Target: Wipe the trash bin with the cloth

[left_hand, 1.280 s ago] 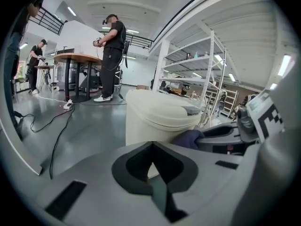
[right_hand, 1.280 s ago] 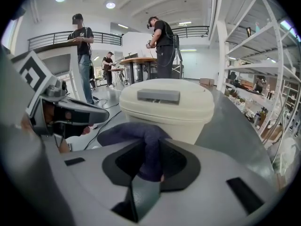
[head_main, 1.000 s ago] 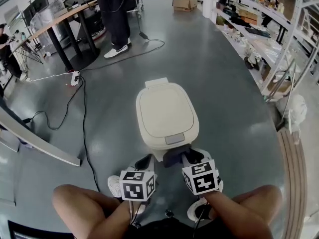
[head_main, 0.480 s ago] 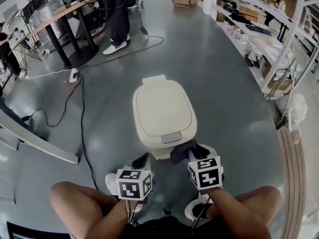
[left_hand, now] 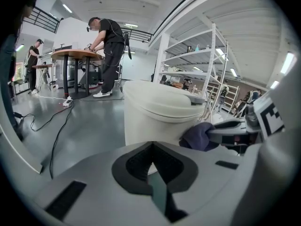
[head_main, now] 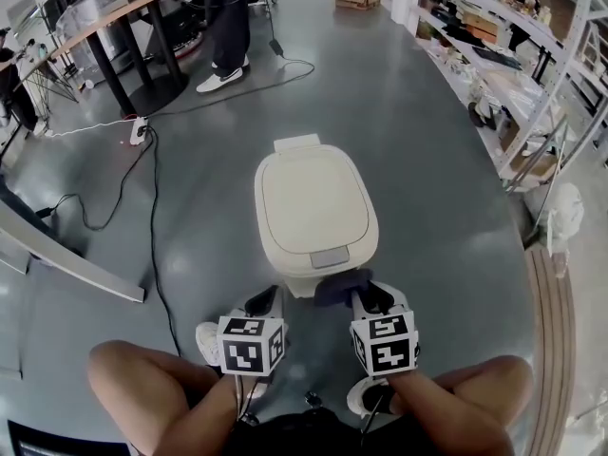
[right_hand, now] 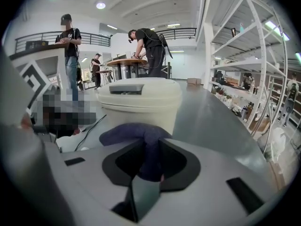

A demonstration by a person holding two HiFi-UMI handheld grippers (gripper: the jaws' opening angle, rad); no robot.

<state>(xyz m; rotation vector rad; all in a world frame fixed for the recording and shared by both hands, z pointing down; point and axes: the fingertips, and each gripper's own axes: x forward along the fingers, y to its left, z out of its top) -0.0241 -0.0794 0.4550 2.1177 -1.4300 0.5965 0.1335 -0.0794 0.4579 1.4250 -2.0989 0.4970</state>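
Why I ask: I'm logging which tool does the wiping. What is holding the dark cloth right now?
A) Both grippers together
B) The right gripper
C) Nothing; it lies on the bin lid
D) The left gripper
B: in the right gripper view the cloth is pinched between the jaws of the right gripper, while the left gripper has its jaws together with nothing between them.
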